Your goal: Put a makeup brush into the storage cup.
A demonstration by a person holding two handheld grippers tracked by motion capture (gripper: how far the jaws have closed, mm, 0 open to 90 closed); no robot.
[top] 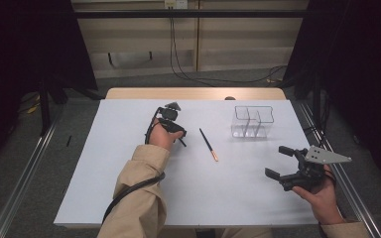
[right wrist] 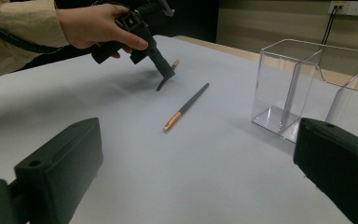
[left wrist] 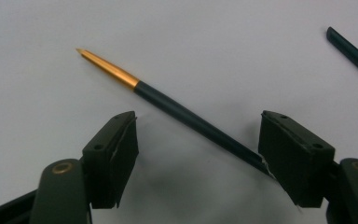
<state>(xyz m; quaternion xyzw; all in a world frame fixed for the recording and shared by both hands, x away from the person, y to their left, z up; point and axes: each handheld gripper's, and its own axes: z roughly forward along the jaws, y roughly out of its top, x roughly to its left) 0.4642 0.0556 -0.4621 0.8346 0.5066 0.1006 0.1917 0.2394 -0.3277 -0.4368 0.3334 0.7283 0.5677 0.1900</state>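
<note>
We see a dark pen with a gold tip [left wrist: 200,126] lying on the white table [top: 129,198], running from the upper left of the left gripper view down toward the lower right. It lies between the jaws of the left gripper [left wrist: 198,149]; its dark end touches the right-hand jaw, the left-hand jaw stands clear of it, so the gripper is not clamped on it yet. In the high view that left gripper [top: 174,130] sits just left of centre, tipped down at the table under the person's left hand [top: 156,139]

A second pen of the same kind [top: 209,145] lies near the middle of the high view, just right of the left gripper and apart from it, gold tip toward the bottom of the frame. In the left gripper view its dark end [left wrist: 352,53] crosses the upper right corner

Farther right, in the upper right part of the table, stands a clear divided box [top: 252,121]

At the lower right of the high view the right gripper [top: 278,162] is held above the table, jaws spread wide with nothing between them
</note>
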